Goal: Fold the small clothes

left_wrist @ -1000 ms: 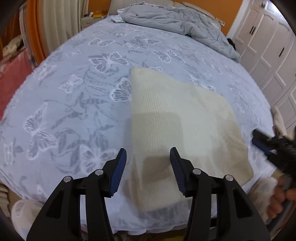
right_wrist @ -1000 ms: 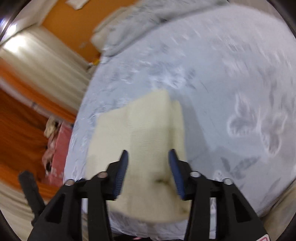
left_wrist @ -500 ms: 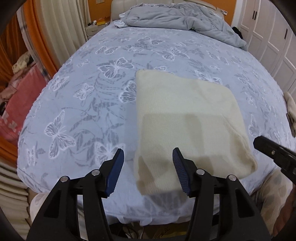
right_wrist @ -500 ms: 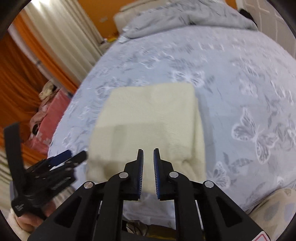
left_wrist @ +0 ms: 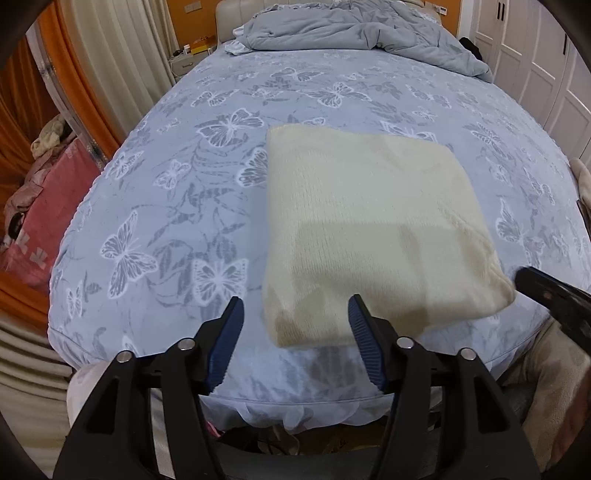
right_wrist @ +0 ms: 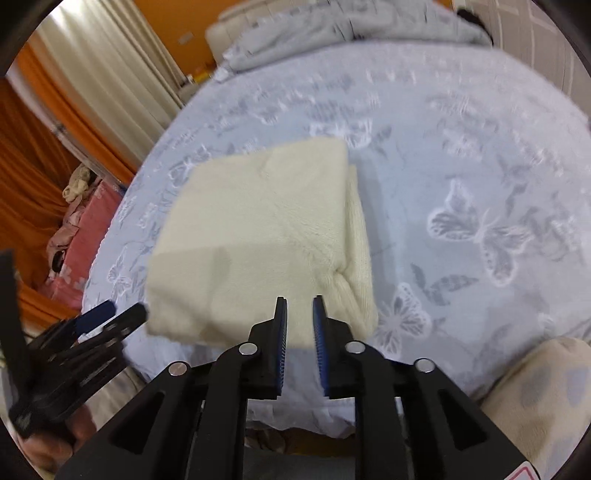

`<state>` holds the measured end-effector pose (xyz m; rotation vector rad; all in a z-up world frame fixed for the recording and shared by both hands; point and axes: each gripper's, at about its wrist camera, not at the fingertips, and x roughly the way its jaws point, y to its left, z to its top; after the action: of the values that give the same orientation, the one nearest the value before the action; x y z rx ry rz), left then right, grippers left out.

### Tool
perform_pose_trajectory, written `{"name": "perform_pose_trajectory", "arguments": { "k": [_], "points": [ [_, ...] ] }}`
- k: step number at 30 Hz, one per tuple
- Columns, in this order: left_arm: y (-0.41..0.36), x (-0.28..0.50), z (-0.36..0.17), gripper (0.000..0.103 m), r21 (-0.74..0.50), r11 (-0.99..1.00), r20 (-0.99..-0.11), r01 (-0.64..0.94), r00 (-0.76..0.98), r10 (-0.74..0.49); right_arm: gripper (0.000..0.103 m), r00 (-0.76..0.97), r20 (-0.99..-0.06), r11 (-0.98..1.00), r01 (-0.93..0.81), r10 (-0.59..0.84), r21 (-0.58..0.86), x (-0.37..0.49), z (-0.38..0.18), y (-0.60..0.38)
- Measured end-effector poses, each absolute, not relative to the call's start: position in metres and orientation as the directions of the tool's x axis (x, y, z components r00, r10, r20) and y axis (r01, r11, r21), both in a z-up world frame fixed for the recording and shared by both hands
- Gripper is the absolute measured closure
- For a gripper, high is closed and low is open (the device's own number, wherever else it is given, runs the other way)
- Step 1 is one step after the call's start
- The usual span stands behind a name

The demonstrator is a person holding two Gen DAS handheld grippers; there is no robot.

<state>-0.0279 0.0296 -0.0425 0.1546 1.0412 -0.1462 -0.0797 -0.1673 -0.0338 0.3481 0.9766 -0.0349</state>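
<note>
A folded cream garment [left_wrist: 365,236] lies on the butterfly-print bed [left_wrist: 177,192]; beyond it, a grey duvet [left_wrist: 354,29]. Left gripper [left_wrist: 295,325] gapes empty, jaws just widening; right gripper [right_wrist: 299,325] narrowly parted, just reopening, empty.

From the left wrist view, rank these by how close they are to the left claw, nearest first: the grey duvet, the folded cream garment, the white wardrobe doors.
1. Folded cream garment: just ahead of the left claw, near edge of the bed.
2. White wardrobe doors: far right, beside the bed.
3. Grey duvet: bunched at the head of the bed.
Doors and duvet are hard to separate; the doors' near end looks closer.
</note>
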Motion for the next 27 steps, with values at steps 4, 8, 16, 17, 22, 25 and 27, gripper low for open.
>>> {"name": "perform_pose_trajectory", "arguments": {
  "k": [4,8,16,17,22,25,27],
  "points": [
    [0.025,-0.040,-0.041,0.035,0.063,0.982,-0.840,0.179,0.540,-0.044,0.046,0.647,-0.762,0.940,0.256,0.006,0.225,-0.104,-0.031,-0.163],
    [0.023,-0.054,-0.044,0.019,0.048,0.988,-0.805,0.144,0.592,-0.047,0.028,0.669,-0.732,0.945,0.307,-0.129,0.115,-0.116,-0.046,-0.157],
    [0.018,-0.075,-0.071,0.019,0.077,0.990,-0.786,0.119,0.619,-0.013,0.024,0.642,-0.753,0.947,0.311,-0.144,0.084,-0.119,-0.068,-0.149],
    [0.018,-0.076,-0.072,0.019,0.077,0.990,-0.786,0.119,0.619,-0.013,0.024,0.638,-0.755,0.948,0.311,-0.153,0.070,-0.120,-0.070,-0.147],
    [0.019,-0.079,-0.077,0.019,0.066,0.992,-0.781,0.112,0.625,-0.019,0.023,0.624,-0.770,0.953,0.295,-0.134,0.073,-0.121,-0.076,-0.141],
    [0.020,-0.080,-0.079,0.019,0.065,0.992,-0.780,0.111,0.626,-0.019,0.023,0.626,-0.770,0.956,0.283,-0.122,0.079,-0.122,-0.076,-0.139],
    [0.021,-0.080,-0.081,0.019,0.067,0.992,-0.782,0.109,0.623,-0.015,0.023,0.625,-0.772,0.956,0.281,-0.118,0.082,-0.123,-0.077,-0.139]
  ]
}}
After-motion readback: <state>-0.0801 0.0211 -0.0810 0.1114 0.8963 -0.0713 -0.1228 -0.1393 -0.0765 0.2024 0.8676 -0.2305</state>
